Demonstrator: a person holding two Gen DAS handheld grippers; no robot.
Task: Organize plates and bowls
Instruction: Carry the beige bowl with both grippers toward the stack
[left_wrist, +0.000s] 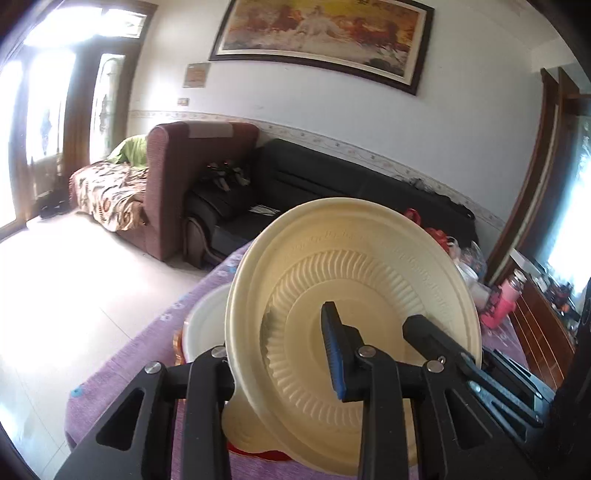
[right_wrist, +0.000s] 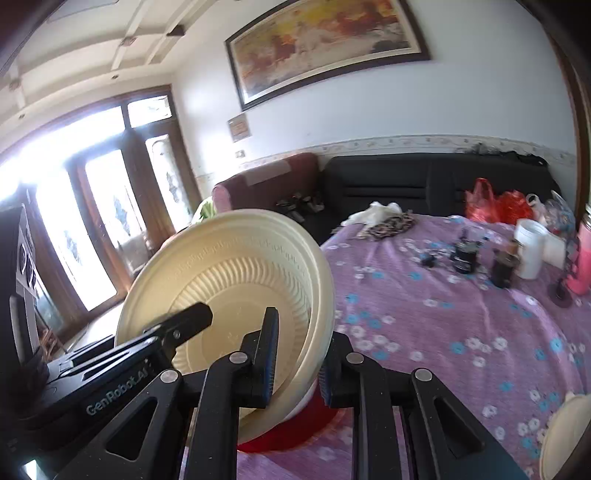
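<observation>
Black fingers of the left gripper (left_wrist: 282, 354) fill the near edge of the left wrist view, pinching the rim of a cream plate (left_wrist: 354, 291) that is tilted up on edge, its ribbed face toward the camera. The other gripper's finger (left_wrist: 436, 341) crosses the plate's right side. A white bowl (left_wrist: 203, 325) sits just behind on the left, over the purple flowered tablecloth (left_wrist: 122, 373). A black sofa (left_wrist: 332, 177) stands far off.

From the right wrist view, the right gripper (right_wrist: 297, 360) likewise clamps the cream plate (right_wrist: 236, 269) at its near rim, one finger each side. Something red (right_wrist: 291, 428) lies beneath. Another cream rim (right_wrist: 565, 439) shows near right; a pink bottle (right_wrist: 583, 258) stands far right.
</observation>
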